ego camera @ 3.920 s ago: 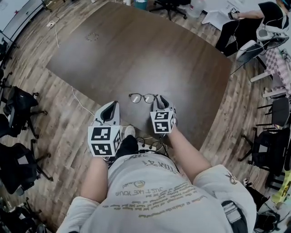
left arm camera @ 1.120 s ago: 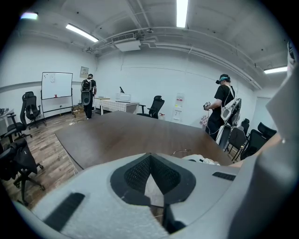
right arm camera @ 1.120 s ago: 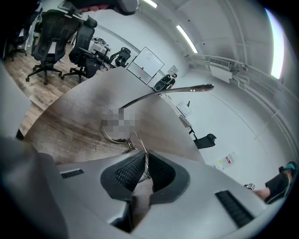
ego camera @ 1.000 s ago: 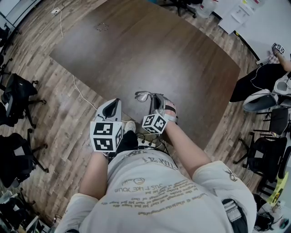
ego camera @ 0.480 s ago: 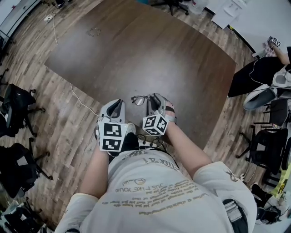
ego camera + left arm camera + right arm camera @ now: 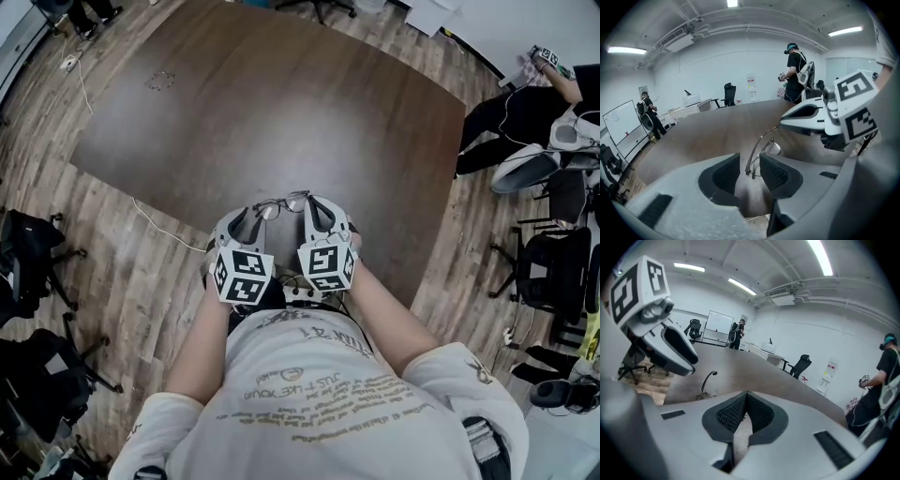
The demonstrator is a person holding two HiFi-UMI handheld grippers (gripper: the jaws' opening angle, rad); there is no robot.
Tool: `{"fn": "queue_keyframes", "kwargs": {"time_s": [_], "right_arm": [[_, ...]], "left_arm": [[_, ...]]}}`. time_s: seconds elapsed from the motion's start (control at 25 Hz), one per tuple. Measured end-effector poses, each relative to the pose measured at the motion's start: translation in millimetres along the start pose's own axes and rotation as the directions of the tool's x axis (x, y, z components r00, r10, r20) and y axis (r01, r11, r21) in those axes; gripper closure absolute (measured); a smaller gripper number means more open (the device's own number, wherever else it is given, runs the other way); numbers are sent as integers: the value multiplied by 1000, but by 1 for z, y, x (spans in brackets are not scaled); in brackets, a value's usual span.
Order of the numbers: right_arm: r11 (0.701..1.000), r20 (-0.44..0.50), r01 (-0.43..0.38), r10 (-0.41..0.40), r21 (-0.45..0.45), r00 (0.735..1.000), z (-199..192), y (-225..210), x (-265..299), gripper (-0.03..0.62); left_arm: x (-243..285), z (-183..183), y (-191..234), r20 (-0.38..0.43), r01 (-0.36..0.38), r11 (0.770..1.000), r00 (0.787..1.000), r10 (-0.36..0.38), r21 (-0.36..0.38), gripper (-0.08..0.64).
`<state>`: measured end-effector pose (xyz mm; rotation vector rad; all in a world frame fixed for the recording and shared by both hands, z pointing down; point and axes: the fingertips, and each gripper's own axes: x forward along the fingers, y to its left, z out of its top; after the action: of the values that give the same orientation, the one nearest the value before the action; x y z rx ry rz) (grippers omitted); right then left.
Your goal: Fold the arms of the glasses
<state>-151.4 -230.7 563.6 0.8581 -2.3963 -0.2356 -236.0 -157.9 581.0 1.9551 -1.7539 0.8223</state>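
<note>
The left gripper [image 6: 246, 217], which sat back with its jaws together half a second ago, has moved in beside the right gripper [image 6: 317, 208]. Its jaws are opening, and the tip of one arm of the glasses [image 6: 759, 150] lies between the pads [image 6: 774, 169], not yet pinched. The right gripper's jaws stay pressed together on the right end of the glasses, holding them between the two gripper tips over the near edge of the table [image 6: 281, 94]. The arm is still out, so the fold seems only about to begin.
</note>
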Motion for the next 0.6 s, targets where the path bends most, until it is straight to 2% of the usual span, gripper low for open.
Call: {"fn": "queue_keyframes", "kwargs": {"time_s": [0.24, 0.6], "right_arm": [[995, -12, 80, -79, 68, 997, 2, -27, -18, 577], [970, -52, 184, -178, 160, 983, -13, -55, -35, 577]], "left_arm": [[27, -6, -8, -72, 8, 998, 997, -4, 65, 431], [45, 10, -19, -58, 55, 989, 997, -47, 134, 440]]}}
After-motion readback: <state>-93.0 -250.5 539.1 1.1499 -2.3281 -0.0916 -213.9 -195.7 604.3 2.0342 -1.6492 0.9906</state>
